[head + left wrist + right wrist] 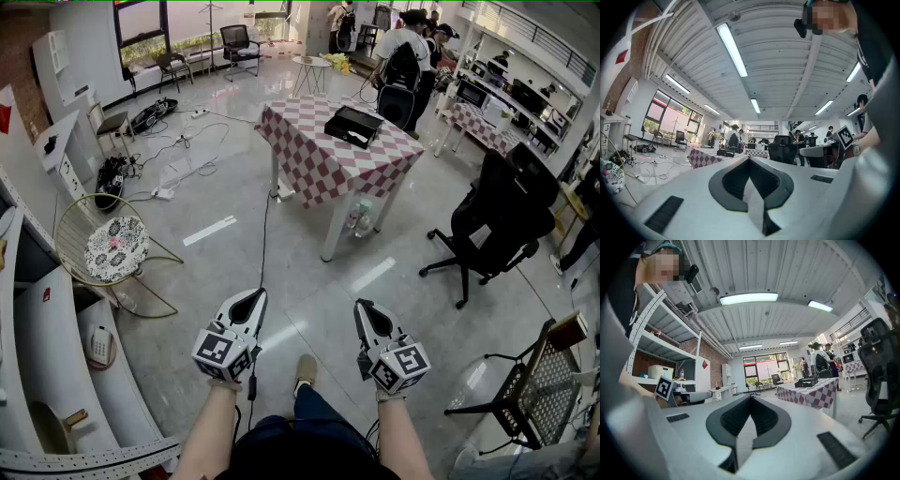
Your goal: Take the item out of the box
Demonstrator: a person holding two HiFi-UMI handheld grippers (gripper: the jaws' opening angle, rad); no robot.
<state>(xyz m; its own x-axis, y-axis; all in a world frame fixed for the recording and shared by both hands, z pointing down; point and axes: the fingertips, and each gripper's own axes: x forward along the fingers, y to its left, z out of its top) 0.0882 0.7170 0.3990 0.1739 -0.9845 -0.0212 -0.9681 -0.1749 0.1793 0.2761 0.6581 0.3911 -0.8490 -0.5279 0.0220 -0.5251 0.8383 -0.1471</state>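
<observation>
While the flat black box (353,125) (I'm guessing) is sitting well ahead on the red-checked table (309,157), left gripper (256,296) and right gripper (364,307) are hanging pressed together, empty; walk closer first.

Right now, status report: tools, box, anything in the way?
Left tool and right tool shut, empty. Black box on checkered table, far ahead. Floor cable runs between; office chair off right.
</observation>
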